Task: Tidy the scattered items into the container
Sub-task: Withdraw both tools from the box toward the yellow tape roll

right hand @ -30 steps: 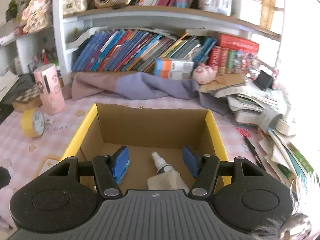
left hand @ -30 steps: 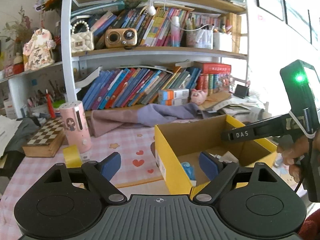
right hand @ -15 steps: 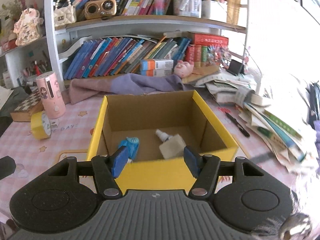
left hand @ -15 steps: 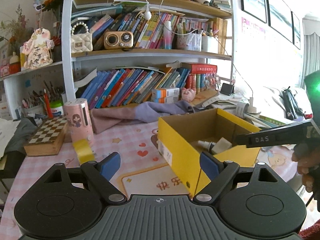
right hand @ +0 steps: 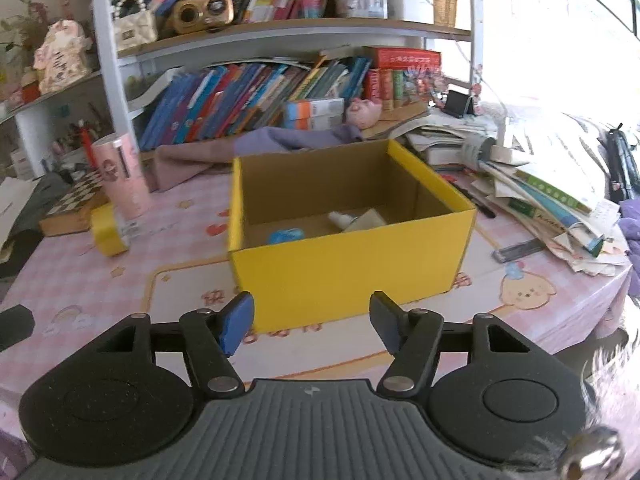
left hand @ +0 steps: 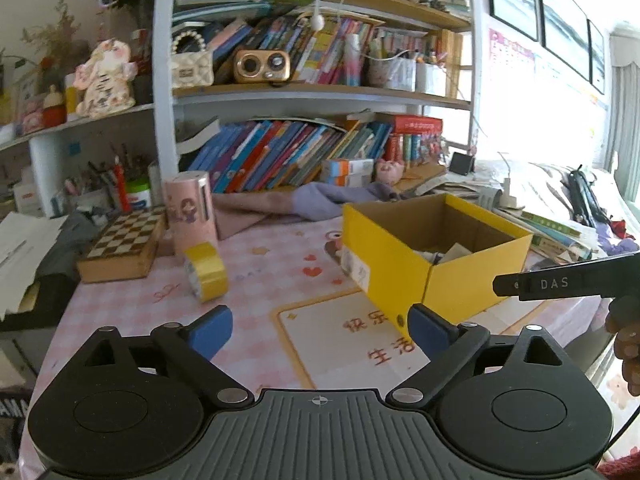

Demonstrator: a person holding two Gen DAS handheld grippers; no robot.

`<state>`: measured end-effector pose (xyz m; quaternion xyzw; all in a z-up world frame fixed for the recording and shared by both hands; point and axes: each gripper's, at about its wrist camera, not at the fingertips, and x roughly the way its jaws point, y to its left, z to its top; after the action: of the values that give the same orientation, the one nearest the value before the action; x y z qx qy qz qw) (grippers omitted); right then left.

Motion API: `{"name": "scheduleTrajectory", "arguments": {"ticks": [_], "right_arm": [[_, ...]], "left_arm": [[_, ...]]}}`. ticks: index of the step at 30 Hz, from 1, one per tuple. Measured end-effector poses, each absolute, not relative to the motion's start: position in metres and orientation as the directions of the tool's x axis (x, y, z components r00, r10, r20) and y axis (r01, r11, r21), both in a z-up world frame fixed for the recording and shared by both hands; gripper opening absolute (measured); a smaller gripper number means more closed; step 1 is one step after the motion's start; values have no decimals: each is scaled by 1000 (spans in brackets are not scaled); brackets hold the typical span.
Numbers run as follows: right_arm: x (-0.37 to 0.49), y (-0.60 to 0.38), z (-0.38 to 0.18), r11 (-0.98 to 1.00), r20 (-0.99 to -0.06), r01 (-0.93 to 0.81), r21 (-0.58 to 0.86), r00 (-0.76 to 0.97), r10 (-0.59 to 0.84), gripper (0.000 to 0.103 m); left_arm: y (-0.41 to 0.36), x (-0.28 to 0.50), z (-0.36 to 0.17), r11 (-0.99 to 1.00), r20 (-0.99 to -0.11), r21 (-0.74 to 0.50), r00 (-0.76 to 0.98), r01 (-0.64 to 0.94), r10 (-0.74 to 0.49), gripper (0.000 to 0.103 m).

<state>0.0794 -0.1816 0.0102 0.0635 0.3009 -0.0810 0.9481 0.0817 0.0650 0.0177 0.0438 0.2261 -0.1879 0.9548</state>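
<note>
Blue pads face each other across bare air on the left gripper [left hand: 320,330], whose jaws are spreading wider with nothing between them; below the gap lies only the pink checked tablecloth [left hand: 256,280] with its printed cream panel. Just ahead and to the right of that gripper sits the yellow cardboard box [left hand: 404,256], one corner turned toward it, and a little of its contents shows over the rim. Ahead and to the left a roll of yellow tape [left hand: 206,266] stands on edge, with a pink cylinder [left hand: 192,212] just behind it and a chessboard box [left hand: 124,244] beside that. A black bar marked DAS [left hand: 560,282] reaches in from the right edge, with fingers [left hand: 626,340] of a hand under it. The right gripper [right hand: 312,324] hovers in front of the same box [right hand: 352,276], its jaws also easing apart and empty, the box's long yellow wall straight ahead of them. Inside, on the brown floor, lie a blue item [right hand: 286,236] to the left and a small white bottle [right hand: 340,218] leaning against a pale packet [right hand: 366,220] nearer the middle. Right of the box a dark pen [right hand: 518,250] lies on the cloth beside a slumped stack of papers and books [right hand: 548,196]. Farther off, a purple cloth [right hand: 280,140] is bunched against the foot of a bookshelf [right hand: 260,92] crammed with leaning books.
</note>
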Motion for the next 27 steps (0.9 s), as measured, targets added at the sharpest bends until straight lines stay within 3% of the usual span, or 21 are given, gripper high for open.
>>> {"name": "scheduleTrajectory", "arguments": {"ticks": [27], "right_arm": [[96, -78, -12, 990, -635, -127, 56, 761, 134, 64]], "left_arm": [[134, 67, -3, 989, -521, 7, 845, 149, -123, 97]]}}
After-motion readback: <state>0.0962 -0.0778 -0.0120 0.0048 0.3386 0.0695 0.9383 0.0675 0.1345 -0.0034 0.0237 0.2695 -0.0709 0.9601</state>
